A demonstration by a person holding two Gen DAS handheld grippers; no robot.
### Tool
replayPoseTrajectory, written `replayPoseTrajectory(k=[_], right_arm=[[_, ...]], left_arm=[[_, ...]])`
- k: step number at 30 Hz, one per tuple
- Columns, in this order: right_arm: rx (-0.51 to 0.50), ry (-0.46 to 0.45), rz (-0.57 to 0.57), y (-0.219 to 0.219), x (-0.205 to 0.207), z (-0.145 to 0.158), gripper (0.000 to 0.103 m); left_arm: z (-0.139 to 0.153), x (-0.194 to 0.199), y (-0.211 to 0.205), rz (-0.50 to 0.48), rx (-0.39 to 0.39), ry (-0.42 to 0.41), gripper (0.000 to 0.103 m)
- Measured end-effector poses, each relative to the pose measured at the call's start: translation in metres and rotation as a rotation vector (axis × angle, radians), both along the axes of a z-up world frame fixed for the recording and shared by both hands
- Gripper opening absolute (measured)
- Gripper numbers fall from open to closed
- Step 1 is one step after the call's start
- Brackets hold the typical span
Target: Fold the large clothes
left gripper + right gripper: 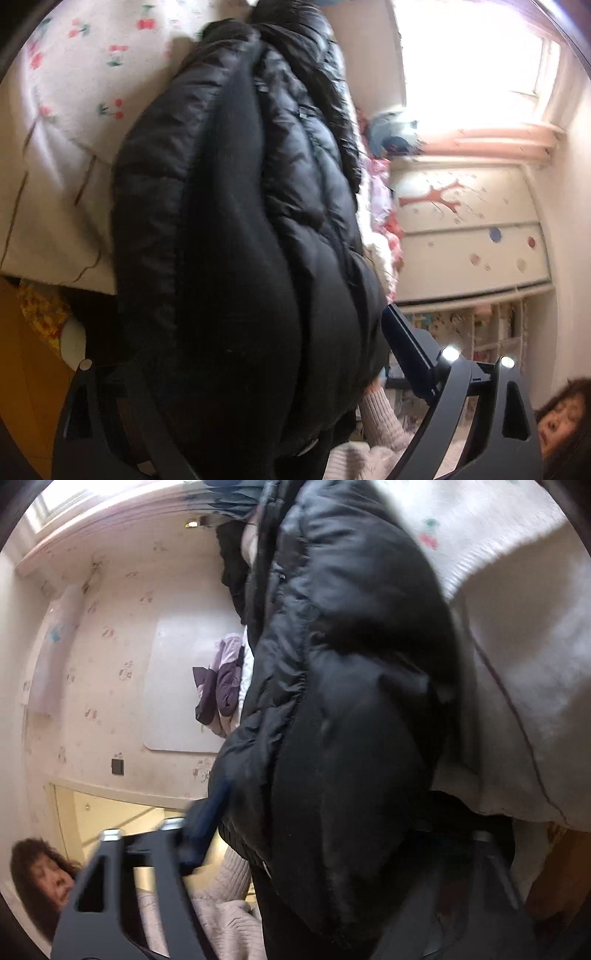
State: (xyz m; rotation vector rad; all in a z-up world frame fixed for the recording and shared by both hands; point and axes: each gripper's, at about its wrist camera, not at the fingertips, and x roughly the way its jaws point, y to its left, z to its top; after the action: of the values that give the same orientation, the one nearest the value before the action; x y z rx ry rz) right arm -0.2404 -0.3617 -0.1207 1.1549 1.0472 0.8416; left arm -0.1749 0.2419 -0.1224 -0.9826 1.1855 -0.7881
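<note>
Black quilted puffer jacket [229, 229], shiny nylon with fuzzy trim, bunched on the cherry-print white bed sheet [62, 110] at its near edge. Left hand-held gripper [258, 373] spread wide around the jacket; right hand-held gripper [332, 834] straddles it, grip unclear.

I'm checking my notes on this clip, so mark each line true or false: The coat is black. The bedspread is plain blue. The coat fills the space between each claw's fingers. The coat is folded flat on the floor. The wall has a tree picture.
1. The coat is black: true.
2. The bedspread is plain blue: false, it is white with cherries.
3. The coat fills the space between the fingers of the left claw and the right claw: true.
4. The coat is folded flat on the floor: false, it hangs bunched beside the bed.
5. The wall has a tree picture: true.
</note>
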Motion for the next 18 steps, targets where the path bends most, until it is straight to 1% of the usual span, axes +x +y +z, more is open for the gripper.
replayPoseTrajectory(k=[1,2,3,4,6,7,8,9,10,11,12,13,14,15,16,17,18], right_arm=[[0.003,-0.024,-0.014,0.001,-0.001,0.007,0.036],[0.001,-0.042,-0.024,0.001,-0.002,0.014,0.03],[0.001,-0.072,-0.037,0.0,-0.004,0.024,0.026],[0.005,-0.093,-0.045,-0.004,-0.006,0.032,0.025],[0.048,-0.171,-0.069,-0.012,-0.011,0.056,0.022],[0.066,-0.194,-0.071,-0.014,-0.013,0.063,0.022],[0.052,-0.196,-0.063,-0.013,-0.013,0.065,0.022],[0.028,-0.184,-0.051,-0.015,-0.012,0.063,0.022],[0.012,-0.162,-0.037,-0.015,-0.012,0.059,0.022],[-0.009,-0.122,-0.019,-0.011,-0.01,0.05,0.022],[-0.038,-0.083,-0.003,-0.007,-0.009,0.04,0.022],[-0.062,-0.057,0.006,-0.003,-0.009,0.033,0.022],[-0.074,-0.044,0.001,-0.002,-0.011,0.026,0.022],[-0.054,-0.053,-0.017,-0.002,-0.014,0.025,0.022],[-0.03,-0.082,-0.04,-0.002,-0.016,0.029,0.021],[-0.012,-0.116,-0.062,-0.002,-0.018,0.038,0.02],[0.002,-0.145,-0.078,-0.006,-0.02,0.043,0.018]], left_arm=[[-0.001,0.0,0.002,0.021,0.021,0.009,0.068],[0.002,-0.002,0.005,0.029,0.029,0.012,0.059],[0.004,-0.003,0.005,0.037,0.034,0.006,0.047],[0.011,-0.005,0.007,0.05,0.048,-0.013,0.034],[0.038,-0.013,0.008,0.056,0.071,-0.085,0.022],[0.046,-0.016,0.008,0.056,0.07,-0.11,0.02],[0.058,-0.02,0.006,0.049,0.072,-0.146,0.019],[0.066,-0.023,0.005,0.036,0.084,-0.174,0.019],[0.067,-0.024,0.004,0.012,0.115,-0.182,0.019],[0.063,-0.019,0.001,-0.007,0.135,-0.172,0.02],[0.053,-0.017,0.002,-0.021,0.165,-0.14,0.025],[0.044,-0.015,0.003,-0.023,0.189,-0.113,0.035],[0.033,-0.014,0.005,-0.018,0.203,-0.076,0.036],[0.026,-0.014,0.008,-0.005,0.183,-0.062,0.036],[0.027,-0.015,0.009,0.007,0.176,-0.064,0.033],[0.032,-0.018,0.009,0.029,0.171,-0.082,0.029],[0.039,-0.02,0.009,0.05,0.154,-0.1,0.021]])
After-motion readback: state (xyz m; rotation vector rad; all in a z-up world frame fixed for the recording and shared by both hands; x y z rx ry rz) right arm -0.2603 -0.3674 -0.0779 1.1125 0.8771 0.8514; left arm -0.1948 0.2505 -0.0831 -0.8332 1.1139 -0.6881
